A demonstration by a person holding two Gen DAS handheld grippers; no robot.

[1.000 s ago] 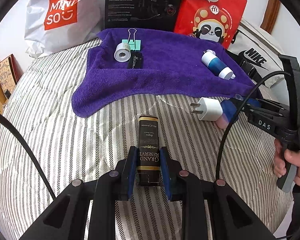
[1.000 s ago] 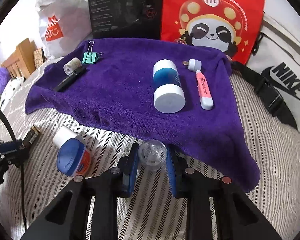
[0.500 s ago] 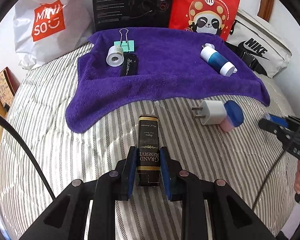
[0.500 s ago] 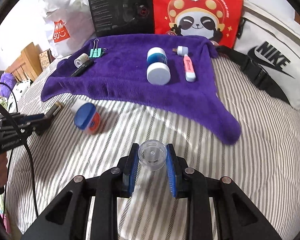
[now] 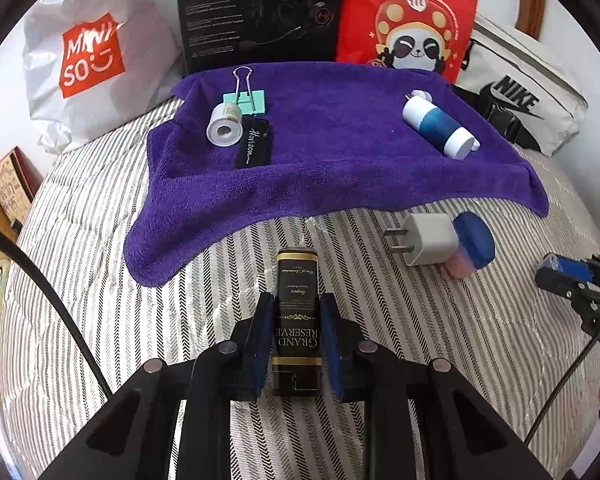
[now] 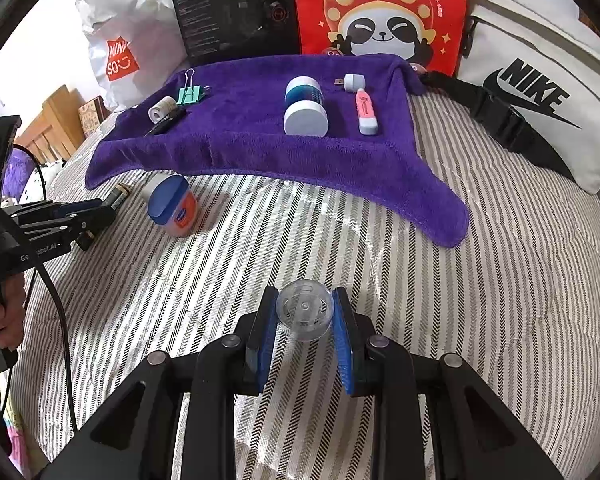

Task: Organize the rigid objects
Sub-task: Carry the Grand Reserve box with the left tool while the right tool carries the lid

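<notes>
My left gripper (image 5: 296,312) is shut on a black box (image 5: 297,312) with gold "Grand Reserve" lettering, held just over the striped bed. My right gripper (image 6: 305,308) is shut on a clear round plastic cap (image 6: 305,314). A purple towel (image 5: 340,160) lies ahead with a white tape roll (image 5: 224,130), a green binder clip (image 5: 246,98), a black pen case (image 5: 254,144) and a blue-and-white bottle (image 5: 436,126) on it. The right wrist view also shows a pink highlighter (image 6: 366,114) on the towel. A white charger plug (image 5: 424,240) and a blue-lidded jar (image 5: 470,246) lie on the bed.
A Miniso bag (image 5: 88,56), a black box (image 5: 260,12), a red panda bag (image 5: 408,20) and a white Nike bag (image 5: 520,100) stand behind the towel. The striped bedcover (image 6: 380,260) spreads in front of the towel.
Both grippers have drawn back from the towel, each still holding its object. The right gripper has pulled away from the charger and jar toward the right edge of the left view.
</notes>
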